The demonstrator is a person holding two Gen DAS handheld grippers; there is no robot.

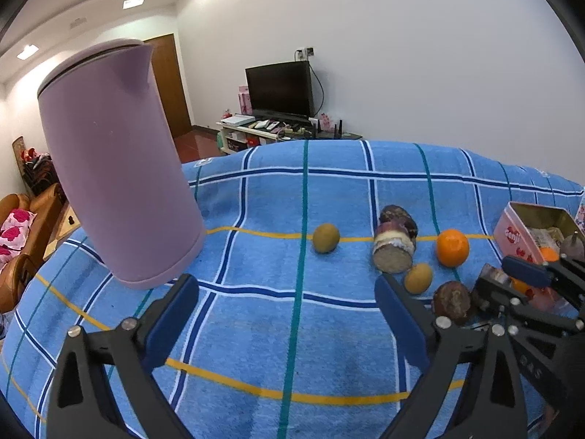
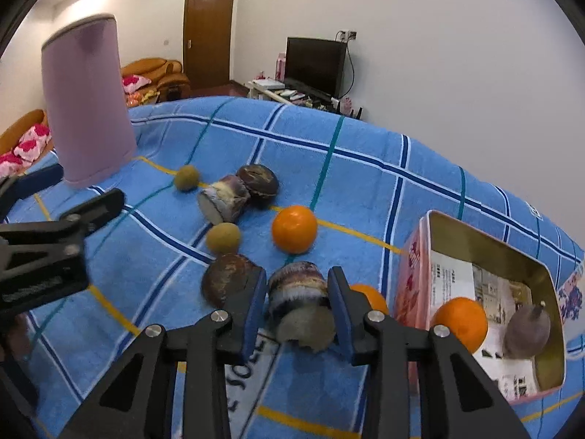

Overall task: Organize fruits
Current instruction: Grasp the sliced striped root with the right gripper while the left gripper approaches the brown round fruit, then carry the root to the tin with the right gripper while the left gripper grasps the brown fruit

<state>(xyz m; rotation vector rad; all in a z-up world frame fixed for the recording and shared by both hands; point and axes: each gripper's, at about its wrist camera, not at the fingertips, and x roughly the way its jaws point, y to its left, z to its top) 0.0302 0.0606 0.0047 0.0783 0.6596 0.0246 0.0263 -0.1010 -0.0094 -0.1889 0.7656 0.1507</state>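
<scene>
**Fruit layout and gripper status**

Fruit lies scattered on a blue checked cloth (image 2: 365, 190), with part of it already in a pink tin box (image 2: 413, 285) at the right side.

1. Right gripper (image 2: 297, 303): its two blue pads press against both sides of a cut purple fruit piece (image 2: 298, 292), pale cut face toward the camera. The piece sits just beside the tin box, low over the cloth (contact with the cloth cannot be determined).
2. Left gripper (image 1: 287, 314): jaws spread wide, nothing between them, positioned above bare cloth.
3. Tin box contents: one orange (image 2: 462, 322) and one dark round fruit with a stem (image 2: 526, 329), resting on printed paper lining.
4. A second orange (image 2: 367, 298) is partly hidden between the right gripper and the box's outer wall.
5. Loose on the cloth: a third orange (image 2: 294, 228), two small brownish-green fruits (image 2: 186, 178) (image 2: 223, 237), another cut purple piece (image 2: 225, 201) touching a dark round fruit (image 2: 257, 183), and a further dark round fruit (image 2: 228, 283) just beside the right gripper's left finger.
6. A mauve kettle (image 2: 87, 102) stands on the far left of the cloth, well apart from the box.
</scene>
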